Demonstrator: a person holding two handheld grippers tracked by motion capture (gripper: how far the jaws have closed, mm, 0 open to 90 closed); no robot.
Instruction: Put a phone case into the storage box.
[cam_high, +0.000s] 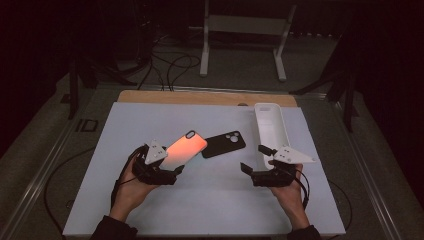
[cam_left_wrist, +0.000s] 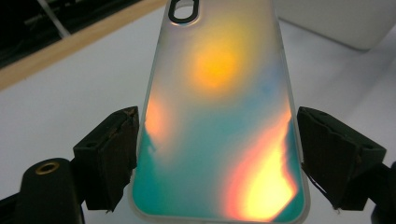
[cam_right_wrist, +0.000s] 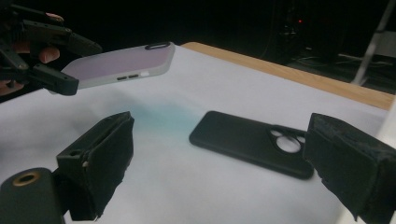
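1. Two phone cases: one iridescent case (cam_left_wrist: 219, 116) pinched in my left gripper (cam_high: 159, 170), above the mat's (cam_high: 150, 125) near-left part; one black case (cam_high: 224, 144) lying mid-mat.
2. One white tray (cam_high: 270, 125), right edge.
3. My right gripper (cam_high: 265, 172): jaws spread, empty.

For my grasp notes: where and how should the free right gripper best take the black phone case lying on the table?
Probably across its two long edges, from above: the black phone case lies flat on the white mat, and the open right gripper has nothing between its jaws.

Probably a dim lab: floor cables (cam_high: 170, 65), white table (cam_high: 125, 200).
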